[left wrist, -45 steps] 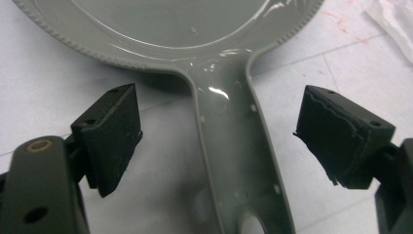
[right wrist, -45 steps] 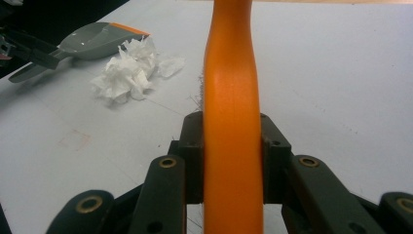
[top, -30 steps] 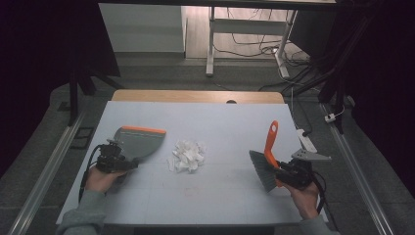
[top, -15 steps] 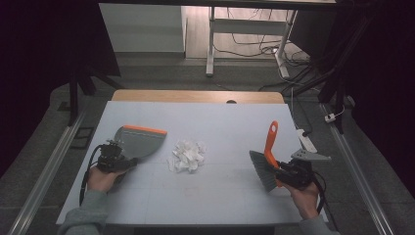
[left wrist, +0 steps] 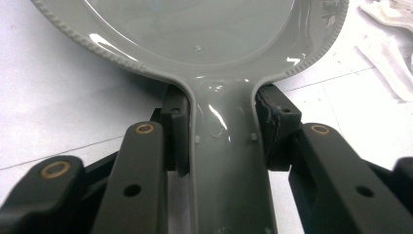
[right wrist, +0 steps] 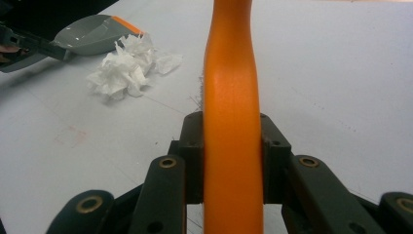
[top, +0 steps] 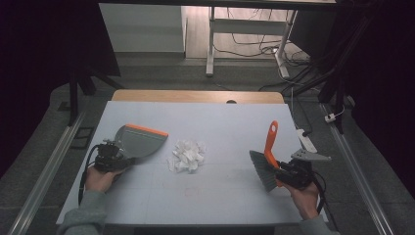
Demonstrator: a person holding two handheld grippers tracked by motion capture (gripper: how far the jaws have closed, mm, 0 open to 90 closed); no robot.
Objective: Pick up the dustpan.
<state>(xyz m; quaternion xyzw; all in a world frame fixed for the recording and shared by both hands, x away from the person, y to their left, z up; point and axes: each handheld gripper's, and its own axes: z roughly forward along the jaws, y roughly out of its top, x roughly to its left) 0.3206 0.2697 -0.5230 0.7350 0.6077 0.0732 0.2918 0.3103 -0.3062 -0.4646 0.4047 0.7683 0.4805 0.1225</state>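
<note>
A grey dustpan (top: 139, 139) with an orange lip lies on the left of the white table, its mouth towards a heap of crumpled white paper (top: 186, 155). My left gripper (top: 110, 157) is shut on the dustpan's handle (left wrist: 225, 146), one pad on each side. At the right, my right gripper (top: 288, 174) is shut on the orange handle (right wrist: 231, 97) of a hand brush (top: 266, 161), whose grey bristles point left and down towards the table. The right gripper view has the paper (right wrist: 129, 66) and dustpan (right wrist: 92, 34) far off at upper left.
The white table top (top: 220, 117) has a wooden strip (top: 195, 96) along its far edge. A small white object (top: 307, 142) lies at the right edge. Metal rails run along the floor on both sides, and cables and frame legs stand beyond the table.
</note>
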